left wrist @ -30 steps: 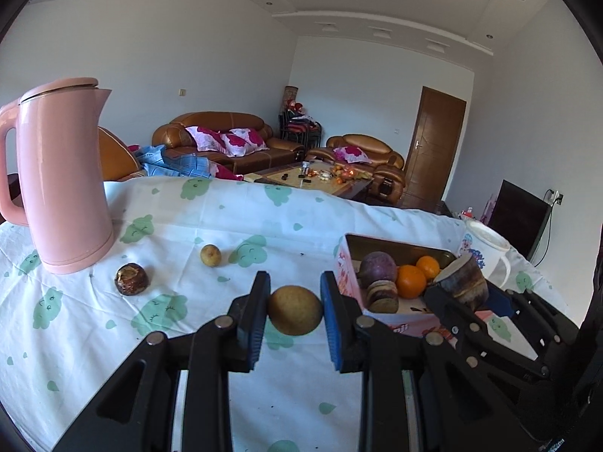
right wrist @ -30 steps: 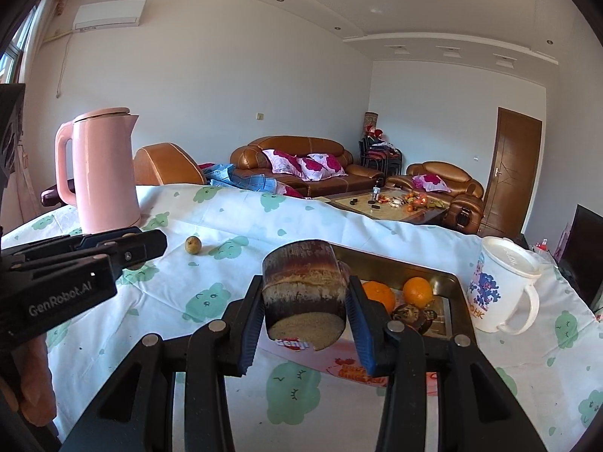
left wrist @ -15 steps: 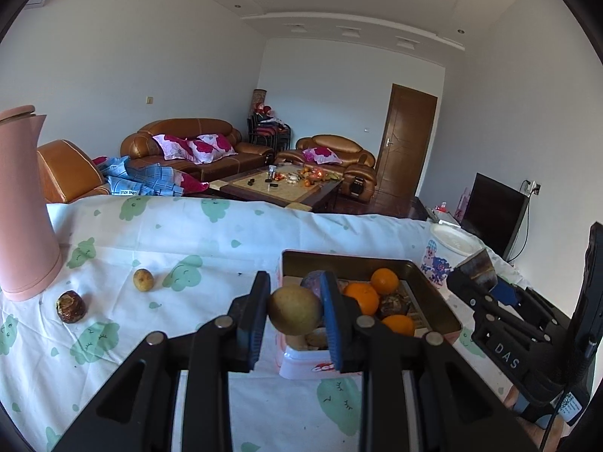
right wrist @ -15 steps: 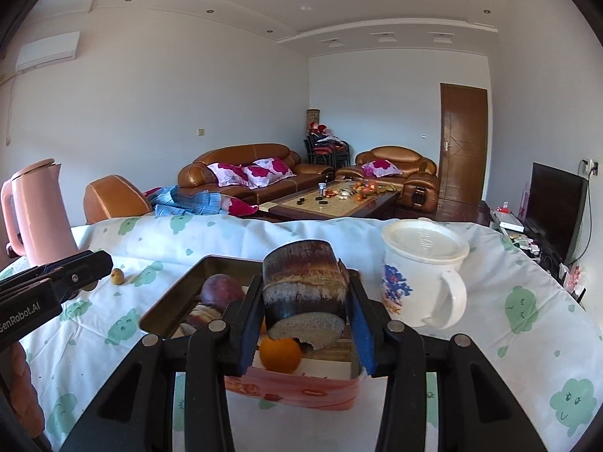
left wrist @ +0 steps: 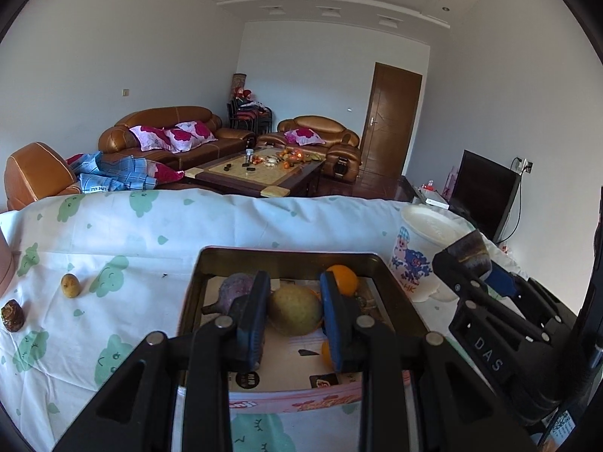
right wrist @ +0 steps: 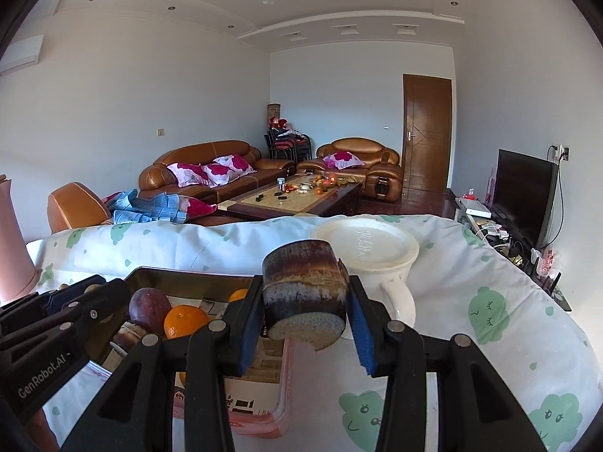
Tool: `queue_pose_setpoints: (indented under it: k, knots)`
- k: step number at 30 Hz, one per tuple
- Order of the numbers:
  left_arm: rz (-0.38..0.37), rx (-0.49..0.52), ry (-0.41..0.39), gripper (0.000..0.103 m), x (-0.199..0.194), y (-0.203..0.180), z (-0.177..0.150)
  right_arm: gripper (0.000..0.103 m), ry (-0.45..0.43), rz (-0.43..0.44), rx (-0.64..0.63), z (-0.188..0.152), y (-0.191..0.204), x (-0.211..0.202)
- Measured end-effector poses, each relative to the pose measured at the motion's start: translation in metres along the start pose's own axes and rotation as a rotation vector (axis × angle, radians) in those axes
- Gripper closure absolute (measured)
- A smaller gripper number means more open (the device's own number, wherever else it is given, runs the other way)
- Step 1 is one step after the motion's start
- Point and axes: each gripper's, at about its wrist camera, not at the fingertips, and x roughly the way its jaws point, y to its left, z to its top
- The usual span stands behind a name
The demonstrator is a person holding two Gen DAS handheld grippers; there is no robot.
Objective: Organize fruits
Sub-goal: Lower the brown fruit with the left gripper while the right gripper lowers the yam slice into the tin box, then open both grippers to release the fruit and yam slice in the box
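Note:
My left gripper [left wrist: 294,316] is shut on a round yellow-green fruit [left wrist: 294,315] and holds it over the open metal box [left wrist: 286,254]. The box holds a purple fruit [left wrist: 235,292], oranges [left wrist: 342,278] and other pieces. My right gripper [right wrist: 306,318] is shut on a dark brown cut taro chunk [right wrist: 304,293], just right of the box [right wrist: 181,277] and in front of the white mug [right wrist: 367,250]. A small yellow fruit [left wrist: 70,285] and a dark brown fruit [left wrist: 12,315] lie on the cloth at the left.
The table wears a white cloth with green cloud prints [left wrist: 124,233]. A lidded white mug [left wrist: 422,248] stands right of the box. A pink kettle [right wrist: 13,241] stands at the far left. Sofas and a coffee table lie beyond the table edge.
Both grippers swung right. My left gripper carried the round fruit from left of the box to over it. My right gripper carried the taro chunk to the box's right side near the mug.

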Motion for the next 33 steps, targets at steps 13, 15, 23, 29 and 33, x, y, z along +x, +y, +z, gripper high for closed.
queue_pose_setpoints:
  k: [13, 15, 23, 29, 33]
  knots:
    - [0.057, 0.036, 0.069, 0.074, 0.026, 0.001, -0.008, 0.059, 0.109, 0.077, -0.102, -0.004, 0.029, 0.035]
    - [0.065, 0.038, 0.079, 0.075, 0.028, 0.0, -0.009, 0.059, 0.137, 0.086, -0.106, -0.005, 0.029, 0.041]
    - [0.072, -0.003, 0.106, 0.074, 0.033, 0.009, -0.009, 0.058, 0.212, 0.136, -0.128, -0.008, 0.036, 0.054]
    - [0.073, -0.009, 0.125, 0.074, 0.036, 0.01, -0.009, 0.058, 0.24, 0.152, -0.123, -0.009, 0.036, 0.059]
    - [0.075, -0.018, 0.146, 0.074, 0.041, 0.011, -0.009, 0.058, 0.264, 0.166, -0.121, -0.01, 0.038, 0.064]
